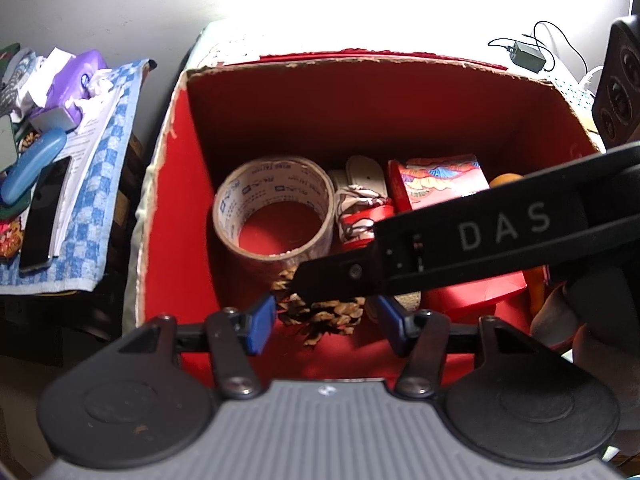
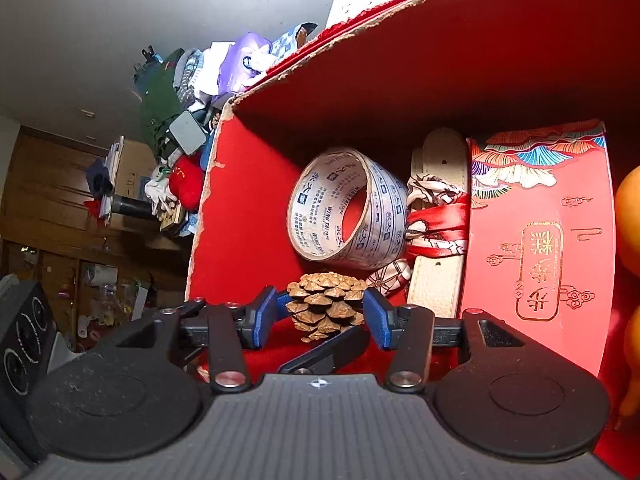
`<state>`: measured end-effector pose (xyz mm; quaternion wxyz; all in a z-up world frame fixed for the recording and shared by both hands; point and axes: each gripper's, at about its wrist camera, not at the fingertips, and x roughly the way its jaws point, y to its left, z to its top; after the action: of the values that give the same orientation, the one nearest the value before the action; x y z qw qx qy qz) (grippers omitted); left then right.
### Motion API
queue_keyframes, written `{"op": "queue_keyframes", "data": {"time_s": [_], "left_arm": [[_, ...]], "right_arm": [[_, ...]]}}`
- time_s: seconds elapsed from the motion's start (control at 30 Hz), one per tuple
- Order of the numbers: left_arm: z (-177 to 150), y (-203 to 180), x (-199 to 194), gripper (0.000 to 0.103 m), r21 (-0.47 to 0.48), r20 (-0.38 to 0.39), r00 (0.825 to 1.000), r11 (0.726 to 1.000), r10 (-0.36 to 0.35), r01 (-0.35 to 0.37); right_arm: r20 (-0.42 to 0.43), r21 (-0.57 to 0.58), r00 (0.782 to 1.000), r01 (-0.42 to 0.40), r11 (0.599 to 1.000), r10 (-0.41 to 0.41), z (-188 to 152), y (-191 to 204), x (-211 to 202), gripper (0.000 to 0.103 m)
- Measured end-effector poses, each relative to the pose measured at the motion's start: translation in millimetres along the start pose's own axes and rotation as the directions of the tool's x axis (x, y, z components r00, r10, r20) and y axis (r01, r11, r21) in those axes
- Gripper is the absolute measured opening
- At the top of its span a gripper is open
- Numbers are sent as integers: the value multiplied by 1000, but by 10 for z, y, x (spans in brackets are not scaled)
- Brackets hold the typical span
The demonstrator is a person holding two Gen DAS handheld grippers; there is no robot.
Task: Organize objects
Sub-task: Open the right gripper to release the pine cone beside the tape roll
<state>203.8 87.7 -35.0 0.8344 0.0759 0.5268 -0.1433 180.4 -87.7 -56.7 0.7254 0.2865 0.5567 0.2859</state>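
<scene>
Pinecone [image 2: 326,306] lies on the floor of the red box [image 1: 176,184], near its front wall, and you have both tools around it. Your right hand-held gripper [image 2: 324,318] has its blue pads on the two sides of the pinecone; they seem to press on it, so it grips the cone. Your left hand-held gripper [image 1: 326,316] is open, with the cone between its pads but not touched. Behind the cone a tape roll [image 2: 344,210] stands by the left wall, then a white belt [image 2: 442,216] with a scarf [image 2: 434,216], then a red gift box [image 2: 536,240].
</scene>
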Motion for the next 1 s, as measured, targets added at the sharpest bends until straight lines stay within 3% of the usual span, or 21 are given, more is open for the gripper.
{"op": "queue_keyframes", "data": {"time_s": [0.6, 1.0], "left_arm": [[-31, -33, 15, 64, -26, -10, 1000, 1000, 5, -5], [-39, -26, 39, 67, -31, -11, 1000, 1000, 2, -3]], "right_arm": [[33, -12, 999, 10, 1000, -9, -33, 22, -14, 51], [88, 45, 996, -26, 999, 22, -33, -58, -52, 50]]}}
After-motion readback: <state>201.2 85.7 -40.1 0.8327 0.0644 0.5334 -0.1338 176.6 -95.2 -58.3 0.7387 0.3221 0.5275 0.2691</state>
